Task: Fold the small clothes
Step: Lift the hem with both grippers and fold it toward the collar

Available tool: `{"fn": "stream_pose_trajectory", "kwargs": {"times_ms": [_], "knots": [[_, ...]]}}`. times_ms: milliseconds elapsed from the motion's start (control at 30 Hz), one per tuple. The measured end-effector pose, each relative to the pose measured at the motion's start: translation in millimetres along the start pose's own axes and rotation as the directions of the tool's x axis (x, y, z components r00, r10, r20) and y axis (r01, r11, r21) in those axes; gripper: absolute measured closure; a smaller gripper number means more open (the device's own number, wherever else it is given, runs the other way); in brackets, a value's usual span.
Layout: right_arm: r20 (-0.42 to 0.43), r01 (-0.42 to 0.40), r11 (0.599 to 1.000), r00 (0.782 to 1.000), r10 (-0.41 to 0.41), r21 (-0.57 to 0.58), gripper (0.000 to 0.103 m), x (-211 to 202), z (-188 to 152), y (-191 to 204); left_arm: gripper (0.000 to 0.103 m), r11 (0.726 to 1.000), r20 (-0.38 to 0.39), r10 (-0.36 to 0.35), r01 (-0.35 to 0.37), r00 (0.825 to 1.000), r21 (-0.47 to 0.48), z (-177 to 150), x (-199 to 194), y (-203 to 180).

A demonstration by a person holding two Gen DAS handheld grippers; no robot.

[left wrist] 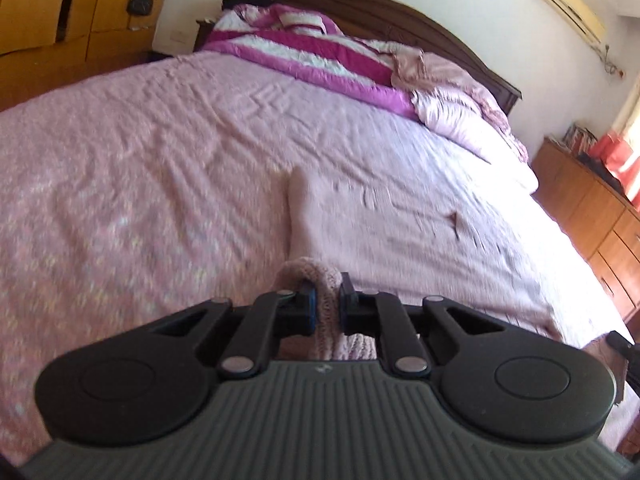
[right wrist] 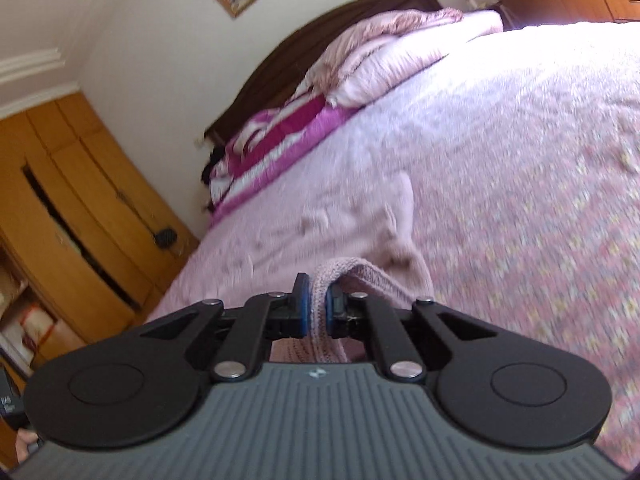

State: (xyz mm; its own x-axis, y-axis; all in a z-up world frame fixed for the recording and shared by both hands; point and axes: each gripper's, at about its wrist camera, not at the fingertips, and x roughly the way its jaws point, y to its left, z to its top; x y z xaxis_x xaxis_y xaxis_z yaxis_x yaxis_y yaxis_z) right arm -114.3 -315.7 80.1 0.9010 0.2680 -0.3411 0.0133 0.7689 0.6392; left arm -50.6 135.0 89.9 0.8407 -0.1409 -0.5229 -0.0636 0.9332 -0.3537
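Note:
A small pale pink knitted garment lies stretched out on the pink bed cover, blending with it. My left gripper is shut on its ribbed knit edge, which bunches up between the jaws. In the right wrist view the same garment spreads away from me over the bed cover. My right gripper is shut on another part of the ribbed edge. Both views are motion-blurred, so the garment's outline is hard to tell.
A magenta and white striped quilt and a pale pink pillow lie by the dark headboard. Wooden wardrobes stand to the left of the bed, a wooden dresser to the right.

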Motion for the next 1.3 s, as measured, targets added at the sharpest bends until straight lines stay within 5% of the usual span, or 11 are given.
{"fn": "stream_pose_trajectory", "kwargs": {"times_ms": [200, 567, 700, 833, 1000, 1300], "knots": [[0.042, 0.075, 0.997, 0.996, -0.075, -0.003, 0.095, 31, 12, 0, 0.091, 0.997, -0.016, 0.072, -0.072, 0.997, -0.025, 12, 34, 0], [-0.051, 0.261, 0.961, 0.963, -0.266, -0.092, 0.094, 94, -12, -22, 0.088, 0.986, -0.083, 0.161, -0.156, 0.984, 0.066, -4, 78, 4], [-0.072, 0.257, 0.961, 0.962, -0.265, -0.097, 0.092, 101, -15, -27, 0.086, 0.977, -0.085, 0.166, -0.152, 0.983, 0.153, -5, 75, -5], [-0.086, 0.237, 0.968, 0.966, -0.243, -0.079, 0.075, 96, -12, -24, 0.072, 0.976, -0.103, 0.153, -0.134, 0.983, 0.172, -5, 65, -8], [-0.079, 0.227, 0.97, 0.969, -0.235, -0.091, 0.054, 75, -13, -12, 0.067, 0.981, -0.118, 0.122, -0.102, 0.986, 0.164, -11, 48, -8], [-0.129, 0.183, 0.977, 0.972, -0.196, -0.107, 0.052, 46, -25, -2, 0.061, 0.985, -0.177, 0.099, -0.071, 0.979, 0.157, -30, 41, -11]]}}
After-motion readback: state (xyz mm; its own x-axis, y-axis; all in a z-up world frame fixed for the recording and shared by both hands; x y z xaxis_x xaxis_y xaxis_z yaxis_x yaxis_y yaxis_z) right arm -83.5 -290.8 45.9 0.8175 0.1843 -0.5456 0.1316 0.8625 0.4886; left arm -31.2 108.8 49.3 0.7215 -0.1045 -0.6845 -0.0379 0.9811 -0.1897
